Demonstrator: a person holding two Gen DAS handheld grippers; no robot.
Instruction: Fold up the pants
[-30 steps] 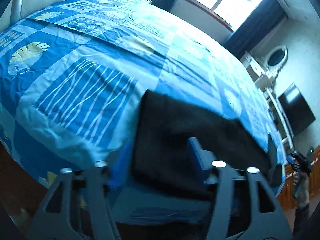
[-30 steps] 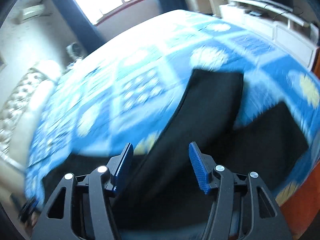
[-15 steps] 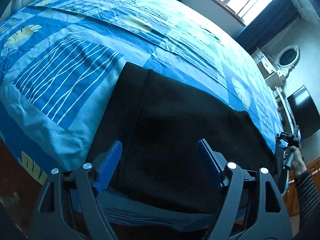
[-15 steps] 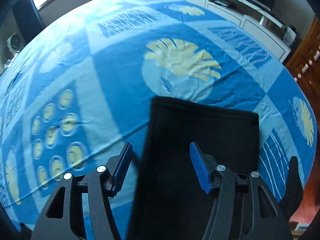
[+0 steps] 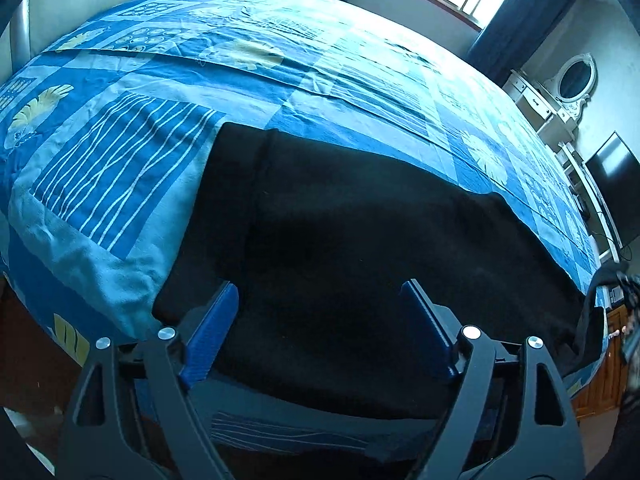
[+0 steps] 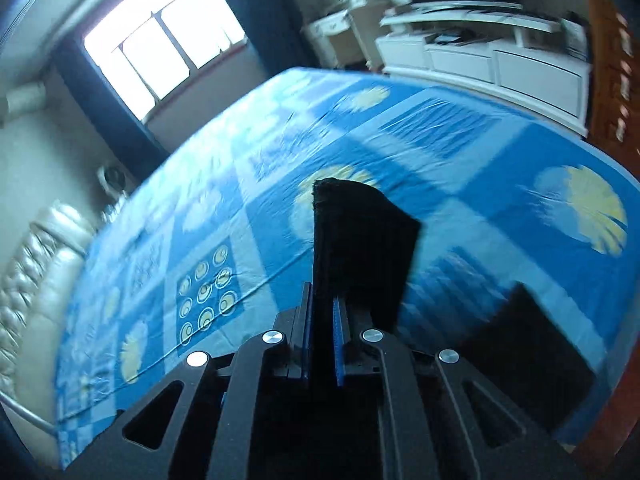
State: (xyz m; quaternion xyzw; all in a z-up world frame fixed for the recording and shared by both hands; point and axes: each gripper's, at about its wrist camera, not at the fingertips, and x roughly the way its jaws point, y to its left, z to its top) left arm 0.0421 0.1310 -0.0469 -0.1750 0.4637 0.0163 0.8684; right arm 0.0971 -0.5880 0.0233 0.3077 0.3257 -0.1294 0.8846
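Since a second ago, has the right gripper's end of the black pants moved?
Yes. The right gripper is now shut on the black pants, and that end stands lifted off the blue bedspread instead of lying flat on it.

pants [image 5: 360, 240] lie flat on the bedspread [image 5: 120, 168], near its front edge | left gripper [image 5: 320, 320] sits over their near part, jaws opening, a pad on either side, cloth beneath | right gripper [image 6: 322, 336] pinches a raised fold of pants, bedspread behind | cabinet [image 6: 500, 64] stands beyond the bed's far edge, window [image 6: 160, 40] to its left
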